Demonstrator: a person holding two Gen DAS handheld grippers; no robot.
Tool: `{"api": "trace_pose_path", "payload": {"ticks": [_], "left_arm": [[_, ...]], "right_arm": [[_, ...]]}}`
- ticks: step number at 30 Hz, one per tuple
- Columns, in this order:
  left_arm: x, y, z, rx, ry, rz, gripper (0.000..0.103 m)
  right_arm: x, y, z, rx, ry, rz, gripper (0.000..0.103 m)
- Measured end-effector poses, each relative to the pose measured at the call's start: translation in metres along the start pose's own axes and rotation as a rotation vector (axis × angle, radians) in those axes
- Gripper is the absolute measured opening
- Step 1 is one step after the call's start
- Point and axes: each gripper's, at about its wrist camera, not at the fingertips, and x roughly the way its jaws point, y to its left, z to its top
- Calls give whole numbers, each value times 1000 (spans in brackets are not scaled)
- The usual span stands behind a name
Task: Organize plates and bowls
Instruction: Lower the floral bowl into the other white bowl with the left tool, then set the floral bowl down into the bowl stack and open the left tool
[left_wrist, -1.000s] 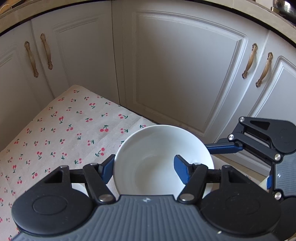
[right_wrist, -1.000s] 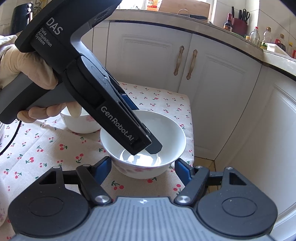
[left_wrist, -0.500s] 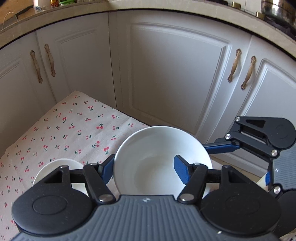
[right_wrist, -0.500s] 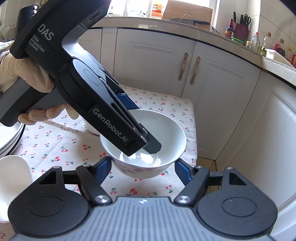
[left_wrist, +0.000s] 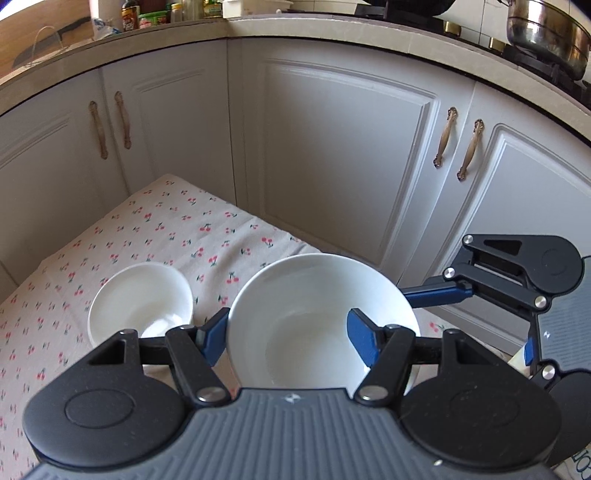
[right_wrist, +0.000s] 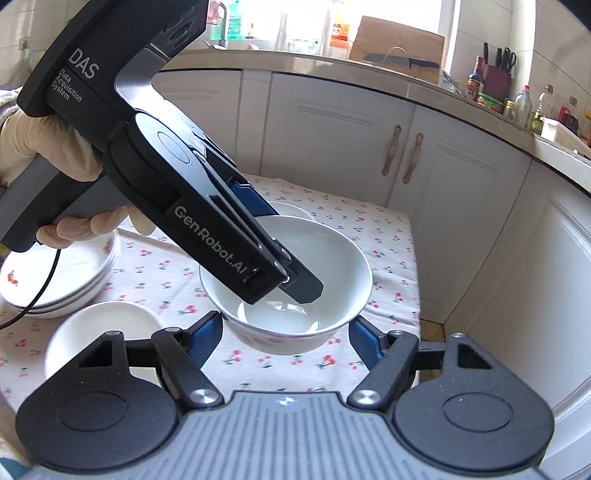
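Large bowl held aloft, sorting partly done

The left claw (right_wrist: 295, 280) pinches the wall of the large white bowl (right_wrist: 325, 258), one finger inside and one outside, holding it above the bench (right_wrist: 384, 251); the right claw (right_wrist: 286, 338) stands wide open just under it, gripping nothing; a stack of plates (right_wrist: 62, 284) sits at the left, yet a small bowl (left_wrist: 138, 299) and a shallow dish (right_wrist: 99, 328) lie loose, so I judge nesting remains; glazed smooth porcelain, round and deep, over soft cherry-print cloth.
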Motion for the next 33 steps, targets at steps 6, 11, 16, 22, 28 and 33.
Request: {"api": "trace_pose_path", "payload": {"ticks": [6,11,16,22,28,33], "left_arm": [[-27,-3,-20,-33,-5,29,67],[-48,-7,-39,-58,-9,48,67],[-66,-9,-60,-72,-11,62,67],[-77,-8,-79,-95,-15,63,67],[-78,-8,-94,-108,0,56,67],[-73,-11,-101,-90,22,51,67]], "right_arm": [[-16,21,2,-28,-8,32,79],[-28,41,2,-54,-12,62,79],[-34,63,-2,-66,-3,91,79],[-35,83,-7,-69,20,116,79],[-31,96,-12,-72,50,136,79],[-26,102,-20,-73,82,146,79]]}}
